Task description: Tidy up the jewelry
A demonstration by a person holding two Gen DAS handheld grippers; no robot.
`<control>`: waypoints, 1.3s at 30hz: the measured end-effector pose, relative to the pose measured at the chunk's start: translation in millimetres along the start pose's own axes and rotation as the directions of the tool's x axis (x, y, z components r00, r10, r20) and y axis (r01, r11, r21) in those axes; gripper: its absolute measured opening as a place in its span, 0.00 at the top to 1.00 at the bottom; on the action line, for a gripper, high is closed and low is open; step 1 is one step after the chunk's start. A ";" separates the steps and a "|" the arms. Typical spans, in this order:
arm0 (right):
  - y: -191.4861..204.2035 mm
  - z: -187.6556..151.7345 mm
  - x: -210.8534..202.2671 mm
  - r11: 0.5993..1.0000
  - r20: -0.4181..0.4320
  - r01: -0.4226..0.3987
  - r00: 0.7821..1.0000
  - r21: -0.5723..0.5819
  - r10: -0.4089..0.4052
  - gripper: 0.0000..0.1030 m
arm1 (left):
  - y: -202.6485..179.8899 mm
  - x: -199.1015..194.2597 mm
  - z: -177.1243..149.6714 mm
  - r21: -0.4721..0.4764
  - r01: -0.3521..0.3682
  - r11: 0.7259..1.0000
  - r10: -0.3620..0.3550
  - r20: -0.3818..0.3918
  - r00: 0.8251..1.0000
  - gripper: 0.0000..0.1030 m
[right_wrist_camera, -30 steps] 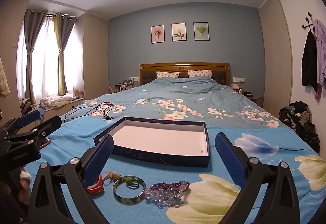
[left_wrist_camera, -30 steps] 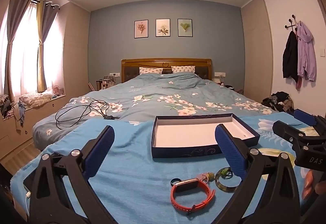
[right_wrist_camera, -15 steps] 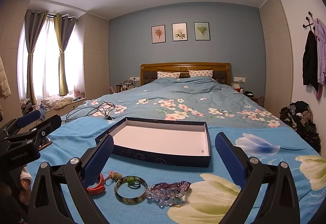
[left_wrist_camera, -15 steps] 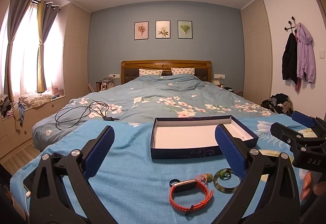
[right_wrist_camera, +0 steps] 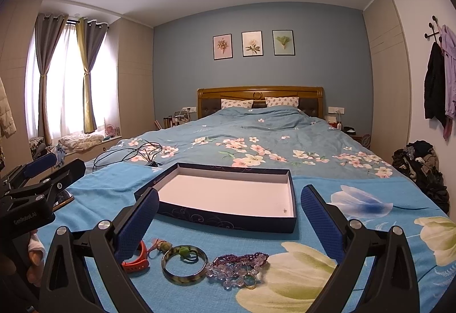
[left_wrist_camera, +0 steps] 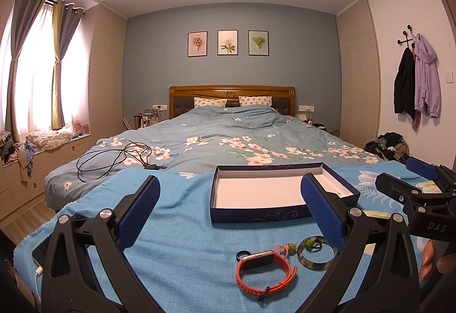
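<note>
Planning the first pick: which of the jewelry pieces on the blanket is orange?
The watch band, the leftmost piece. The bangle beside it is dark and greenish; the bead bracelets are purple and clear.

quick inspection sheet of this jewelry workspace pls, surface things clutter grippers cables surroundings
surface: blue towel spread over the floral bed cover.
job's things: open navy box, nearly bare inside; in front of it orange watch band, green bangle, purple bead bracelets.
clutter: small dark ring beside the band.
grippers: left gripper open; right gripper open; both hold nothing.
cables: black cable coiled on the bed.
surroundings: coats hung on the wall.
</note>
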State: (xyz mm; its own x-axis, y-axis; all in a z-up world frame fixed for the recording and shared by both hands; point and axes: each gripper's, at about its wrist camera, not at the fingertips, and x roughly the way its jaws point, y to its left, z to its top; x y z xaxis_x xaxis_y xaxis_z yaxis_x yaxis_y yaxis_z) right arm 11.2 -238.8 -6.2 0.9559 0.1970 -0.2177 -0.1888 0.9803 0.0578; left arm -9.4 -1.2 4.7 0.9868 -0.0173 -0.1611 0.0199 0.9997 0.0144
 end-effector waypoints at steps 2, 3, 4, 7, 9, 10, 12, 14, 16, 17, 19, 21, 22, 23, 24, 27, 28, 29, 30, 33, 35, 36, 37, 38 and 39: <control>0.0 0.1 0.0 1.000 0.001 0.000 1.000 0.000 0.000 0.07 | -0.3 0.2 0.1 0.001 -0.001 1.000 0.001 0.000 1.000 0.06; 0.1 0.7 0.1 1.000 0.000 0.000 1.000 0.000 0.000 0.07 | -0.1 0.1 0.0 0.001 -0.001 1.000 0.001 -0.001 1.000 0.06; -0.1 0.7 0.2 1.000 0.001 0.000 1.000 0.000 0.000 0.07 | 0.1 0.0 -0.1 0.000 0.001 1.000 -0.001 0.000 1.000 0.06; 0.8 0.2 0.3 1.000 0.004 0.000 1.000 0.000 0.000 0.07 | 0.0 0.1 -0.1 0.000 -0.001 1.000 0.001 0.000 1.000 0.06; 0.9 -0.1 0.1 1.000 0.006 0.000 1.000 -0.001 0.000 0.07 | 0.3 0.1 -0.2 -0.001 0.000 1.000 0.000 0.000 1.000 0.06; 0.8 0.8 0.6 1.000 0.003 -0.001 1.000 -0.001 0.001 0.07 | 0.2 0.0 -0.3 -0.001 -0.001 1.000 0.001 0.000 1.000 0.06; 0.8 0.4 0.4 1.000 0.002 0.000 1.000 0.000 0.000 0.07 | 0.3 0.2 -0.2 -0.001 -0.001 1.000 0.001 0.000 1.000 0.06; 1.2 0.6 0.4 1.000 0.004 0.000 1.000 0.000 0.000 0.07 | 0.3 0.2 -0.1 -0.001 0.000 1.000 0.000 -0.001 1.000 0.06; 1.8 1.0 0.7 1.000 0.003 0.000 1.000 -0.002 0.000 0.07 | 0.0 -0.1 -0.4 -0.001 -0.001 1.000 0.001 -0.001 1.000 0.06; 1.7 0.9 0.5 1.000 0.004 0.000 1.000 -0.002 0.000 0.07 | 0.2 0.0 -0.5 -0.002 0.000 1.000 0.000 -0.001 1.000 0.06; 1.4 1.3 1.0 1.000 0.002 -0.002 1.000 0.000 0.002 0.07 | 0.0 -0.7 -0.9 -0.003 0.001 1.000 -0.001 -0.002 1.000 0.06; 1.6 1.4 1.1 1.000 0.002 -0.002 1.000 -0.001 0.002 0.07 | -0.4 -1.5 -1.3 -0.002 0.000 1.000 0.000 -0.001 1.000 0.06; 1.6 1.6 1.3 1.000 0.002 -0.002 1.000 -0.001 0.002 0.07 | 0.3 -1.1 -1.2 -0.003 0.001 1.000 -0.001 -0.001 1.000 0.06; 1.6 1.7 1.5 1.000 0.001 -0.002 1.000 -0.002 0.002 0.07 | 0.4 -0.7 -1.0 -0.004 0.001 1.000 -0.001 -0.001 1.000 0.06; 1.5 1.6 1.4 1.000 0.000 -0.001 1.000 -0.001 0.001 0.07 | 0.4 -0.5 -0.8 -0.003 0.001 1.000 -0.001 -0.002 1.000 0.06; 0.4 2.9 0.4 1.000 0.004 -0.003 1.000 0.001 0.003 0.07 | 0.1 -1.5 -1.2 -0.003 0.001 1.000 -0.001 -0.001 1.000 0.06; 0.3 3.1 0.4 1.000 0.004 -0.003 1.000 0.001 0.003 0.07 | 0.1 -1.3 -1.4 -0.003 0.001 1.000 -0.001 -0.001 1.000 0.06; 0.2 3.0 0.2 1.000 0.005 -0.002 1.000 0.001 0.002 0.07 | 0.4 -1.1 -1.3 -0.003 0.002 1.000 -0.002 -0.001 1.000 0.06; 0.2 3.2 0.1 1.000 0.006 -0.003 1.000 0.001 0.003 0.07 | 0.5 -1.1 -1.2 -0.004 0.001 1.000 -0.001 -0.001 1.000 0.06; -0.2 3.6 0.7 1.000 0.004 -0.003 1.000 0.000 0.003 0.07 | 0.4 -0.9 -1.0 -0.004 0.000 1.000 0.000 -0.002 1.000 0.06; -0.3 3.9 1.0 1.000 0.004 -0.006 1.000 0.000 0.006 0.07 | 0.4 -1.0 -1.0 -0.005 0.001 1.000 -0.001 -0.002 1.000 0.06; -0.3 3.9 1.3 1.000 0.002 -0.006 1.000 0.000 0.006 0.07 | 0.0 -1.7 -1.3 -0.004 0.001 1.000 -0.001 -0.002 1.000 0.06; -0.1 4.1 1.7 1.000 0.002 -0.005 1.000 -0.001 0.005 0.07 | 0.5 -1.1 -1.0 -0.004 0.001 1.000 -0.001 -0.002 1.000 0.06; -0.3 4.5 2.1 1.000 0.002 -0.007 1.000 -0.001 0.007 0.07 | 0.5 -1.0 -1.0 -0.005 0.002 1.000 -0.002 -0.002 1.000 0.06; -0.4 4.5 2.1 1.000 0.001 -0.006 1.000 -0.001 0.006 0.07 | 0.0 -0.9 -1.3 -0.004 0.002 1.000 -0.002 -0.003 1.000 0.06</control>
State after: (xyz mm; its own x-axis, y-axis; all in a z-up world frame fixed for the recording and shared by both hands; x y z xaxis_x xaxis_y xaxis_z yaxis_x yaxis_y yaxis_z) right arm 14.3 -238.9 -2.3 0.9550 0.2032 -0.2159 -0.1951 0.9790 0.0582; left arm -10.5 -1.1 3.6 0.9863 -0.0196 -0.1639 0.0215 0.9997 0.0097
